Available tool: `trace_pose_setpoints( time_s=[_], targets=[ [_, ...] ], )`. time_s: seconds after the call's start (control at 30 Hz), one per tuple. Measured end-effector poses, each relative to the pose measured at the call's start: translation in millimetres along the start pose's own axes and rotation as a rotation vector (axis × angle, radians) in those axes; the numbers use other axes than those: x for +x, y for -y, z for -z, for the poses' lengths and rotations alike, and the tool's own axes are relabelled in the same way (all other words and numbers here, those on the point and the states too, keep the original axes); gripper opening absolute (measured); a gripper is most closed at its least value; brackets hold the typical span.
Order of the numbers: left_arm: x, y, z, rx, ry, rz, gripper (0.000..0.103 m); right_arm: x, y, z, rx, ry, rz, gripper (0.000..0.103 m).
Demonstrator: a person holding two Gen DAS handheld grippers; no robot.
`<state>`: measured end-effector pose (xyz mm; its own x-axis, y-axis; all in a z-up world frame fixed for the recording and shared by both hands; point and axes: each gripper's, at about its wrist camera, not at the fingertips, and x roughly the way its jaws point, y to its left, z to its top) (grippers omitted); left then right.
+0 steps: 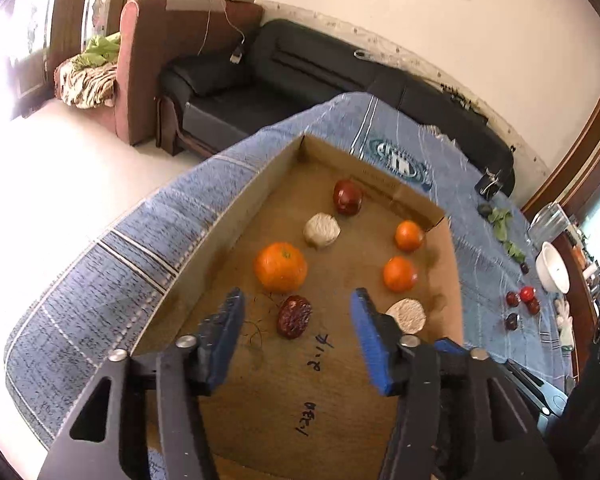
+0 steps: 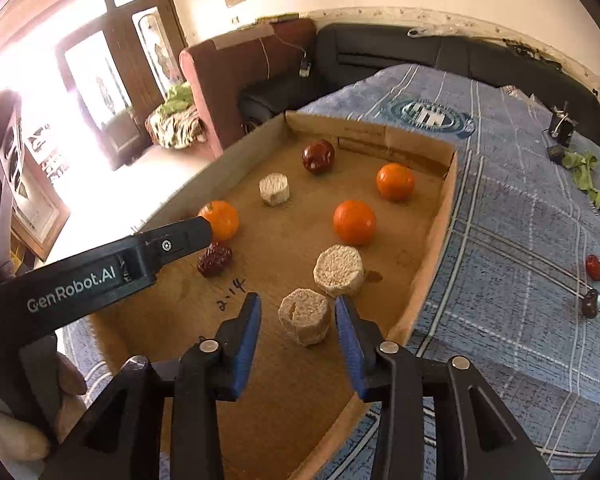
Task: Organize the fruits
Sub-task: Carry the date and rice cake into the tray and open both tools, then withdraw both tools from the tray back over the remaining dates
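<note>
On my left wrist view, the left gripper (image 1: 298, 308) hangs over the near part of the cardboard tray (image 1: 236, 184), jaws parted roughly halfway and gripping nothing; the wrinkled dark date (image 1: 294, 317) lies on the tray floor between the blue pads, nearer the left one, and neither pad touches it. Just beyond it sits the big orange (image 1: 280, 267), with a pale puffed cake (image 1: 321, 231) and a glossy red fruit (image 1: 347, 197) further back, two smaller oranges (image 1: 400, 274) to the right, and loose dark fruits (image 1: 522, 304) waiting out on the blue cloth (image 1: 100, 264). Over to my right wrist view: the right gripper (image 2: 298, 312) is open a modest way, straddling the nearest puffed cake (image 2: 305, 316) with a sliver of daylight on each side, so nothing is held there either. The left gripper's arm crosses in from the left, its tip over the date (image 2: 215, 259). I read both pieces as set down and let go, so the trick now is a clean exit: I'd lift each claw straight back along its own line, no sideways drift, since a pad brushing the cake would tip it and the date would roll. Then I'd head for the fruits on the cloth.
</note>
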<state>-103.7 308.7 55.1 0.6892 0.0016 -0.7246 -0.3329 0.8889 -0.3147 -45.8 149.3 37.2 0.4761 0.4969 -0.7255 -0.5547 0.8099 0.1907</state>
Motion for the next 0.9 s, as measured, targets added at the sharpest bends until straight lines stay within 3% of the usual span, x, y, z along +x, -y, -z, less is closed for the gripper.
trace_pose_setpoints(
  time_s=[0.1,0.2,0.33,0.5,0.7,0.9],
  targets=[
    [-12.8,5.2,-1.2,0.014,0.03,-0.024,0.074,-16.5,6.1,1.4,0.037,0.049,-0.003,0.061],
    [-28.8,12.8,0.0,0.025,0.098,-0.031,0.083,-32.1,16.6,5.1,0.086,0.079,-0.015,0.061],
    [-42.9,30.0,3.7,0.06,0.129,0.018,0.083,-55.3,33.6,11.6,0.146,0.13,0.0,0.066],
    [-53.4,70.6,18.4,0.202,0.16,-0.074,0.083,-79.3,62.7,23.1,0.247,0.172,0.031,0.07],
    [-61.7,106.7,36.6,0.323,0.178,-0.078,0.083,-95.6,88.5,44.2,0.33,0.183,0.08,0.076],
    [-58.7,131.8,49.5,0.39,0.157,-0.074,0.083,-104.0,115.8,59.7,0.391,0.182,0.105,0.077]
  ],
)
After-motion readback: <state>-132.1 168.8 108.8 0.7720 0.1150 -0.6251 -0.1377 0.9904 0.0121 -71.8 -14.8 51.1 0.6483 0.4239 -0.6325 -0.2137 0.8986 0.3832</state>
